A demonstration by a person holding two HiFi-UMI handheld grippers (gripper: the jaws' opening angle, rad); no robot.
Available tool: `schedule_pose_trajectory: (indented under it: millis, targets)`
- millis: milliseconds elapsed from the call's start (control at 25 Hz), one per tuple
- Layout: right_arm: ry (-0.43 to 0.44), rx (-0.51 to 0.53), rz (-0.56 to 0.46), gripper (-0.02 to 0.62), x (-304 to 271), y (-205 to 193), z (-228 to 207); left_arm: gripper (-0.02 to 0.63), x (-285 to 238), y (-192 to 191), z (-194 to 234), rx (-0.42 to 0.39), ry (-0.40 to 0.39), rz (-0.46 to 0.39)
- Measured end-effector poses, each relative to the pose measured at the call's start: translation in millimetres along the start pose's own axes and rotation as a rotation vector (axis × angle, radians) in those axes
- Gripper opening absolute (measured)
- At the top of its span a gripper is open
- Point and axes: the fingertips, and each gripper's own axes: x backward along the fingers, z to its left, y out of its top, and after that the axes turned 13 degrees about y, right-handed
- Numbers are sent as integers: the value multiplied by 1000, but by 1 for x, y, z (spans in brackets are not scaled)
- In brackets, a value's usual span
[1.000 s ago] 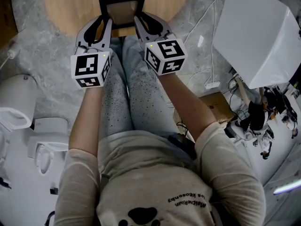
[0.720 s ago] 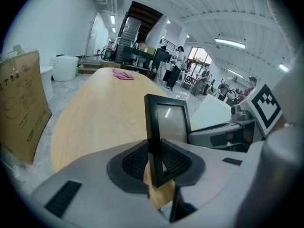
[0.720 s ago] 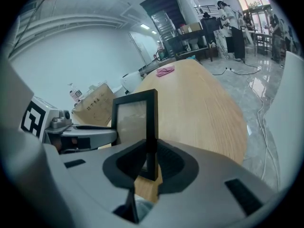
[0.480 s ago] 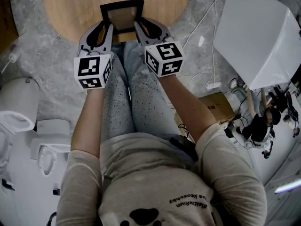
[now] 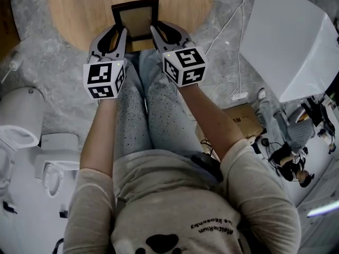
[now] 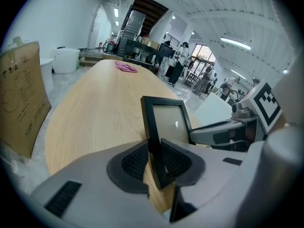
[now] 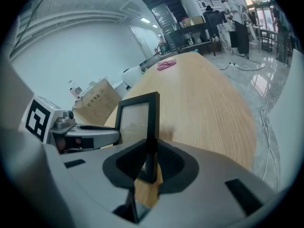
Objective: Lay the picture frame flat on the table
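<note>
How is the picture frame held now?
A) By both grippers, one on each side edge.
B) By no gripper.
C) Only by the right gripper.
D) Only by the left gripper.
A: the left gripper and the right gripper each pinch one side of the picture frame.

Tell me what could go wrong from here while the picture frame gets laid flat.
1. The left tool and right tool each pinch only a thin side bar of the picture frame; it could twist or slip as it tips.
2. The frame stands close to the near edge of the table, so tipped that way it might overhang or slide off.
</note>
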Motion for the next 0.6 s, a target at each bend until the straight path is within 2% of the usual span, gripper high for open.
schedule_pose_trajectory:
  millis: [600]
  targets:
    - [-1,-68,40,74,-10,-2,-11,94,-17,-3,4,8,-9,59]
